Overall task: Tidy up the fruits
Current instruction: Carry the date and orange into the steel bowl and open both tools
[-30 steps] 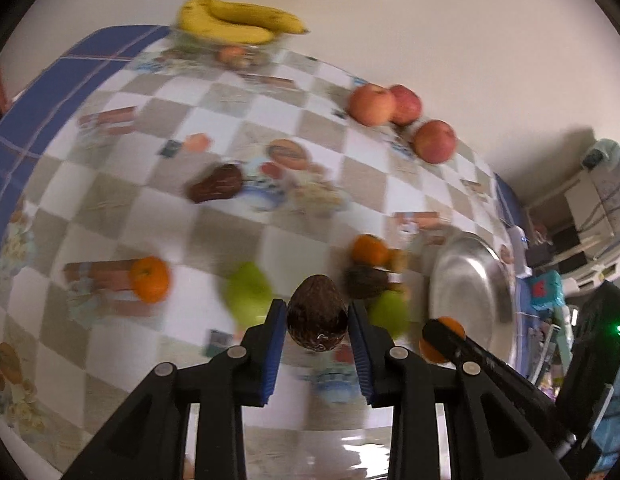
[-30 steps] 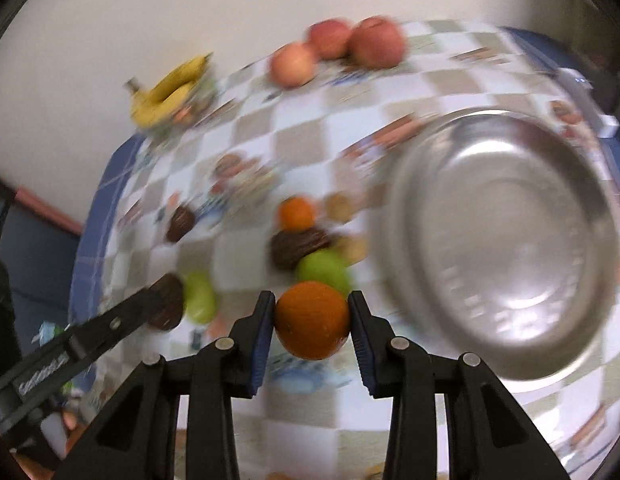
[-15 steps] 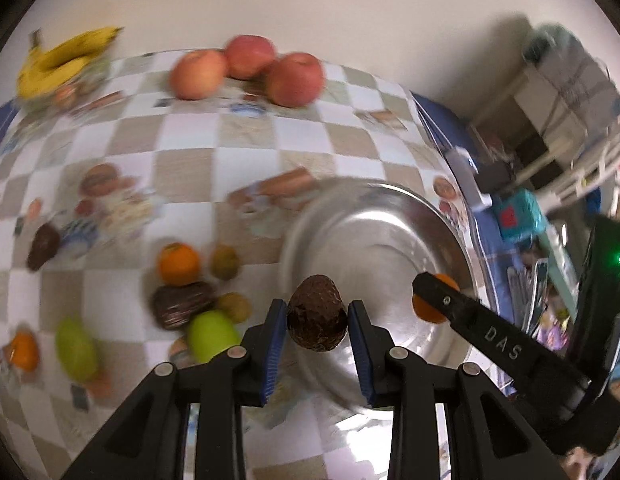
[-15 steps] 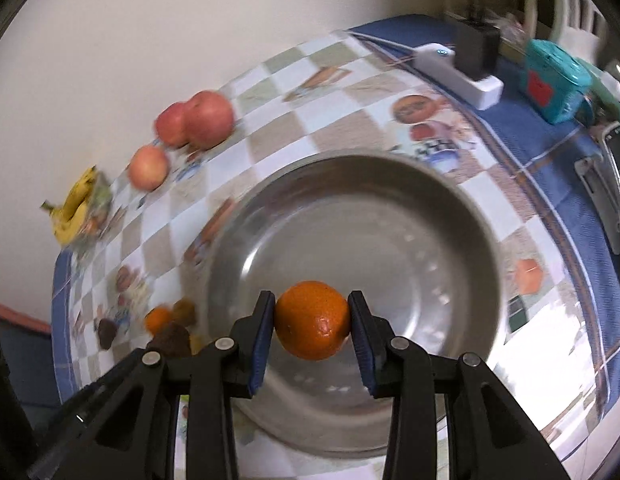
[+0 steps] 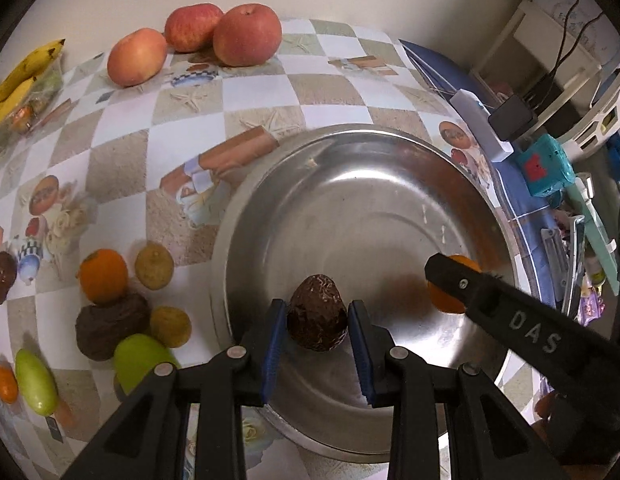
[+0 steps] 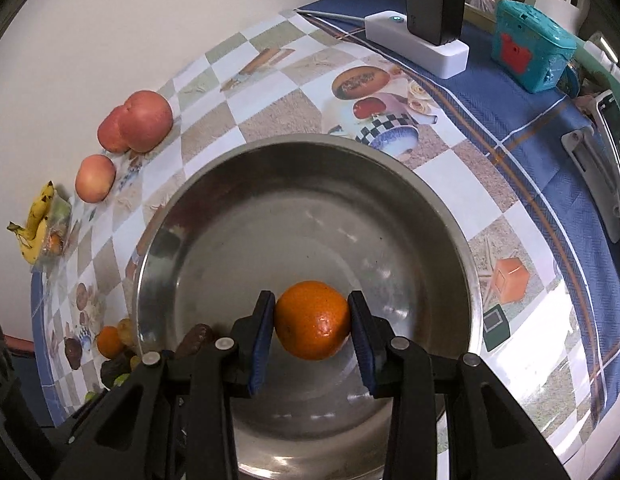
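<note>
My left gripper (image 5: pixel 317 334) is shut on a dark brown wrinkled avocado (image 5: pixel 317 318), held over the near left part of a wide steel bowl (image 5: pixel 269 184). My right gripper (image 6: pixel 312 330) is shut on an orange (image 6: pixel 312 320) above the same steel bowl (image 6: pixel 229 164). In the left wrist view the right gripper's finger (image 5: pixel 494 304) reaches in from the right with the orange (image 5: pixel 444 302) partly hidden behind it. In the right wrist view the avocado (image 6: pixel 195 338) peeks out at the lower left. The bowl holds no fruit.
Left of the bowl lie an orange (image 5: pixel 103 276), brown and yellowish fruits (image 5: pixel 109 332), green fruits (image 5: pixel 35 384) and a small orange (image 5: pixel 5 386). Three apples (image 5: pixel 245 34) and bananas (image 5: pixel 21 76) sit by the wall. A white power strip (image 6: pixel 418 46) and teal box (image 6: pixel 530 50) stand on the blue cloth.
Both grippers have swung with their fruit from over the checkered cloth and loose fruit pile to above the steel bowl, rolling as they went. Their grips have not changed.
</note>
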`<state>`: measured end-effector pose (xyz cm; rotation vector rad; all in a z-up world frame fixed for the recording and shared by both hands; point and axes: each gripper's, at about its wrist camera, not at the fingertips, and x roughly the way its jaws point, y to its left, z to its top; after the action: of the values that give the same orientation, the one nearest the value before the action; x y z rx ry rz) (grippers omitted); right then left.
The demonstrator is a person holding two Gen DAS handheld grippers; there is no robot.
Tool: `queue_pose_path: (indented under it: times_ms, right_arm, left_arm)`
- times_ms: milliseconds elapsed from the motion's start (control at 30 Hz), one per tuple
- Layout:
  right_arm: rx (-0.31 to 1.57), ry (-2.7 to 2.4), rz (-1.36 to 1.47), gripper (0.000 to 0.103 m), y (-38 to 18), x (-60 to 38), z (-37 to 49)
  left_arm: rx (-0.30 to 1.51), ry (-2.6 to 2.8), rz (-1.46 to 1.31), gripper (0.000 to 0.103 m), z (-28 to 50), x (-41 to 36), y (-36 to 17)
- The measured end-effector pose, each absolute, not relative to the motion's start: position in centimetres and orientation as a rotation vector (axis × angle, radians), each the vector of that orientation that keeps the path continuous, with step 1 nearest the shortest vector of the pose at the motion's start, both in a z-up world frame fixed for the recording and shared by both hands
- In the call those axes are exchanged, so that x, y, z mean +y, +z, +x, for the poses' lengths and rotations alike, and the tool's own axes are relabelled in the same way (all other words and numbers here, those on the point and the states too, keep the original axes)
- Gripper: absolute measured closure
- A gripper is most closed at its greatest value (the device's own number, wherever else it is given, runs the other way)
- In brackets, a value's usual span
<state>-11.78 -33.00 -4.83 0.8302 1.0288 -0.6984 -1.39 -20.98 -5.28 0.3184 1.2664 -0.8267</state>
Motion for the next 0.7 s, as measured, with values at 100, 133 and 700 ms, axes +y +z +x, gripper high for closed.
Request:
queue_pose_path:
  times_ms: [100, 133, 700]
  right_arm:
    - [1.041, -0.692, 0.835, 0.064, -5.2, -33.0, -11.7]
    - [1.043, -0.692, 0.843, 0.064, -5.4, -33.0, -11.7]
    - [1.06, -0.71, 0.827, 0.055, -6.0, -32.5, -10.9]
  left_arm:
    - [1.272, -0.824, 0.3, 0.069, -1.3, -20.8, -5.4]
    - [1.271, -0.825, 0.296, 0.069, -1.3, -20.9, -5.4]
    - [1.302, -0.833, 0.226, 0.067, -0.9, -20.0, -5.5]
